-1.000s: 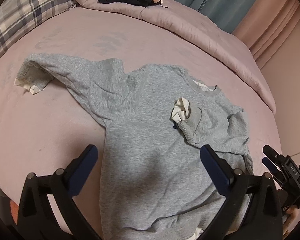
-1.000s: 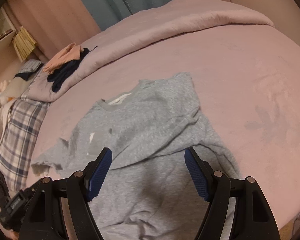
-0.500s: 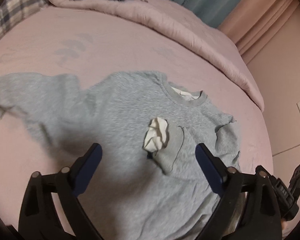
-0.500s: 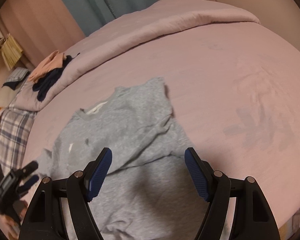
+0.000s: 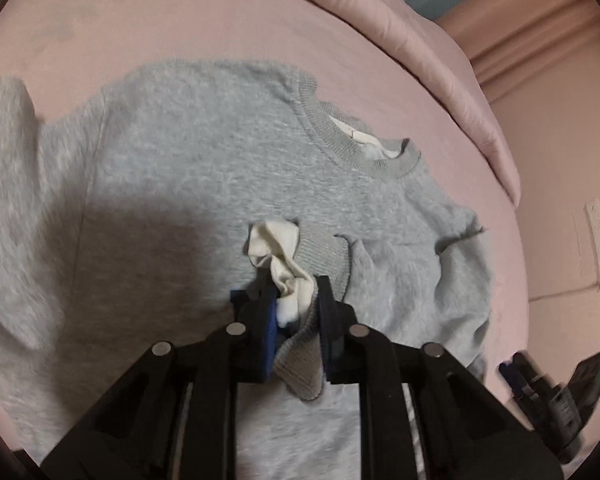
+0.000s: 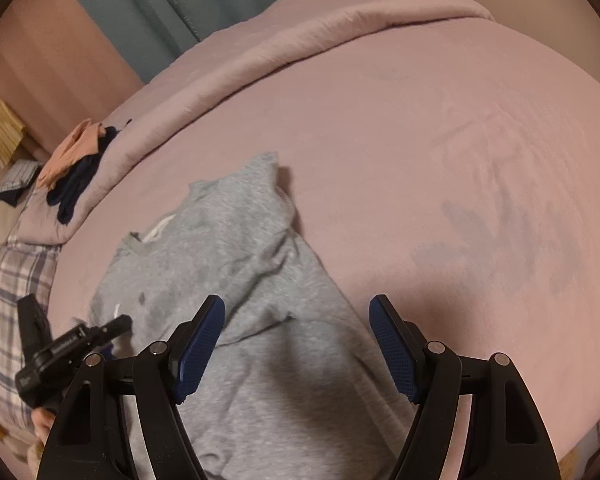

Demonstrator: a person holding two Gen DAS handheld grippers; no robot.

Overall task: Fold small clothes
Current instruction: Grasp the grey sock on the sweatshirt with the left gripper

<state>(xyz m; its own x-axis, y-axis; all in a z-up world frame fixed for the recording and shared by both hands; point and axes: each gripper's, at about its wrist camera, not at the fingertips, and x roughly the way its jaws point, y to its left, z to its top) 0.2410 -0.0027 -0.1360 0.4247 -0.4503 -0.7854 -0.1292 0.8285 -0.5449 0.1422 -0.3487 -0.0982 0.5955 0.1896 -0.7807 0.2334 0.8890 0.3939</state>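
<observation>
In the left wrist view the grey sweatshirt lies spread front-up on the pink bed, far from folded. One sleeve is already turned in across the chest, and its cuff (grey rib with a white lining bunched out of it) sits between the jaws of the left gripper, which are closing on it, pads pressing the fabric from both sides. The other sleeve trails off toward the left edge, unfolded. The neckline points up and right toward the rolled duvet, so the long axis runs from the near lower edge up to that collar. I judge the sleeve fold is being reworked, with the body folds all left to do.

In the right wrist view the sweatshirt lies diagonally, collar toward the upper left, hem toward the camera. The right gripper hovers over the lower body, jaws wide apart and grasping nothing.
</observation>
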